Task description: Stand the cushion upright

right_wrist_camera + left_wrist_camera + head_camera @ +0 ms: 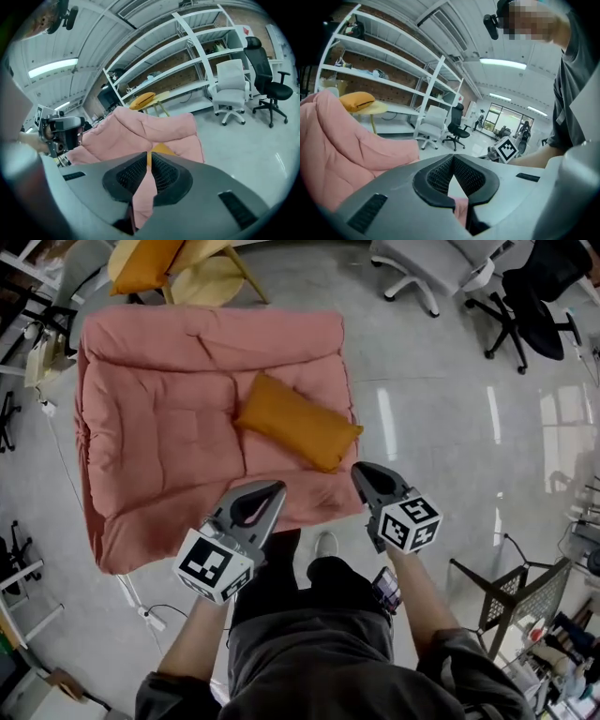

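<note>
An orange cushion (pixel 298 422) lies flat and askew on the right half of a pink padded sofa (pixel 159 427). My left gripper (pixel 273 491) hovers over the sofa's near edge, shut with nothing in it, below and left of the cushion. To its right, just off the cushion's near corner, my right gripper (pixel 360 472) is shut and empty too. In the right gripper view the closed tips (pixel 149 153) point at a sliver of the cushion (pixel 162 149) on the sofa (pixel 140 126). The left gripper (pixel 452 157) faces past the sofa (pixel 342 150); no cushion on the sofa shows there.
A second orange cushion (pixel 141 263) rests on a yellow chair (pixel 211 277) behind the sofa. Office chairs (pixel 525 296) stand at the far right. A wire rack (pixel 511 601) stands near my right side. Cables (pixel 141 610) run along the floor at the sofa's left corner.
</note>
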`<state>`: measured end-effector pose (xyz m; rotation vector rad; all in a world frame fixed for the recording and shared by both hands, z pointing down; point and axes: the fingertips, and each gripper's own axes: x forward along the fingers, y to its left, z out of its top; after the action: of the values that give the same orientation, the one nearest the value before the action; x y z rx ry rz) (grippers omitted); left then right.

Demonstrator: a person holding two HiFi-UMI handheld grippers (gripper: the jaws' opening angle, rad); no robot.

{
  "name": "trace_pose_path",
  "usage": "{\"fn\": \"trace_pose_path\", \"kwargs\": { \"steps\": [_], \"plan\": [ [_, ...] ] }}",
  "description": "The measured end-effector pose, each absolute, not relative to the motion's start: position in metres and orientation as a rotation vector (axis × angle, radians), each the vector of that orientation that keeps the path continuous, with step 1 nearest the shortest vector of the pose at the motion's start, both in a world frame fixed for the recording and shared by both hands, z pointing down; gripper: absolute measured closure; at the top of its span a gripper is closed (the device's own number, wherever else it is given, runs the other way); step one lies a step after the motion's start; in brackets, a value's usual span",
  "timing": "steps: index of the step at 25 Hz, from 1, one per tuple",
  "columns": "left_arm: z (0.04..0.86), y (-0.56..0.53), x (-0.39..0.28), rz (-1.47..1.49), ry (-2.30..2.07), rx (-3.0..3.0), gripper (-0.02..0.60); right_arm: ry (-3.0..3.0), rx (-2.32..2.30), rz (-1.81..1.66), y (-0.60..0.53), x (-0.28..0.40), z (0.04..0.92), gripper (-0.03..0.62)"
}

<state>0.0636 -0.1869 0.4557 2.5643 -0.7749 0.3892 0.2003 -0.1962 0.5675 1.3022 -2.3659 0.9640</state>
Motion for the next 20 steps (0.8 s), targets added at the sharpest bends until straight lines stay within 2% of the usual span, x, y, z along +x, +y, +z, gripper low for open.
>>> {"fn": "trace_pose_path", "kwargs": {
  "steps": [4, 5, 6, 11, 16, 20],
  "plan": [
    [0.503, -0.213, 0.059, 0.418, -0.740, 2.542, 0.571, -2.282, 1.365, 1.019, -0.223, 0.215, 0.637, 0.572],
    [0.514, -0.219, 0.058, 0.426, -0.735, 2.535, 0.571, -2.259, 1.377, 1.045, -0.229, 0.218, 0.655, 0.540],
    [0.524, -0.224, 0.056, 0.435, -0.730, 2.528, 0.571, -2.234, 1.388, 1.072, -0.234, 0.221, 0.672, 0.455],
    [0.563, -0.238, 0.044, 0.458, -0.720, 2.487, 0.571, -2.090, 1.402, 1.248, -0.242, 0.228, 0.757, 0.379],
    [0.586, -0.245, 0.029, 0.462, -0.713, 2.443, 0.571, -2.014, 1.328, 1.498, -0.238, 0.220, 0.810, 0.344],
    [0.595, -0.251, 0.020, 0.459, -0.715, 2.418, 0.571, -2.007, 1.272, 1.578, -0.240, 0.223, 0.826, 0.345]
  ]
}}
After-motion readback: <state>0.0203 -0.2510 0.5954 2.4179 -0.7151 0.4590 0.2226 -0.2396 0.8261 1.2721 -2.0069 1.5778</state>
